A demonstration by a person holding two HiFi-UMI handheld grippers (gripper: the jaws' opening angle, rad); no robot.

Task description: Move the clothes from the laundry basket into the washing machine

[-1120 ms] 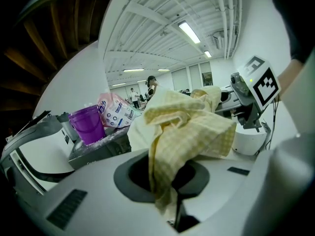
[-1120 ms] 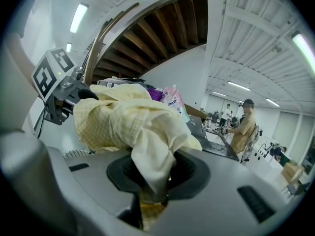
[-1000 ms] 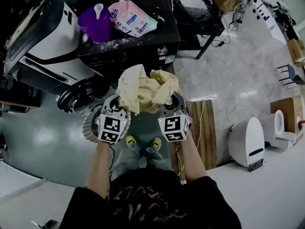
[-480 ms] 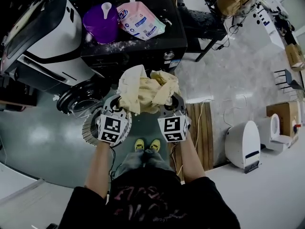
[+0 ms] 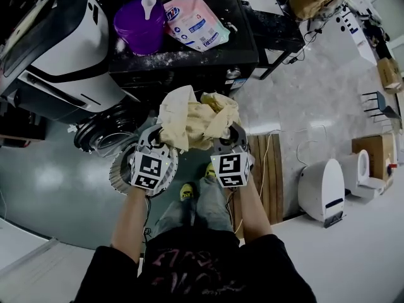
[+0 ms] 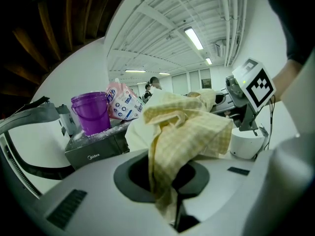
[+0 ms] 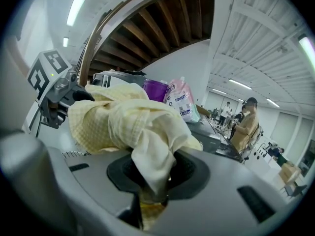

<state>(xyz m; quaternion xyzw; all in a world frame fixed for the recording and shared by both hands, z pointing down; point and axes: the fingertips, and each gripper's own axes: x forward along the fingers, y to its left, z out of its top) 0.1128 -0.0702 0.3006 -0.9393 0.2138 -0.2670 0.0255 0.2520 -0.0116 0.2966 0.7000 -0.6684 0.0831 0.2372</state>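
Glossy grey floor (image 5: 57,188) spreads before a black washing machine (image 5: 189,65), whose round door (image 5: 104,134) stands open at its lower left. On the machine's top, a purple bucket (image 5: 140,27) stands near the left edge, with a pink detergent pouch (image 5: 196,23) just beside it toward the middle. The left hand-held gripper (image 5: 159,148) and the right hand-held gripper (image 5: 228,146) are each clamped on one end of a crumpled yellow checked cloth (image 5: 196,124), held in the air just before the machine's front edge. A white laundry basket (image 5: 120,169) sits on the floor beneath the left hand-held gripper.
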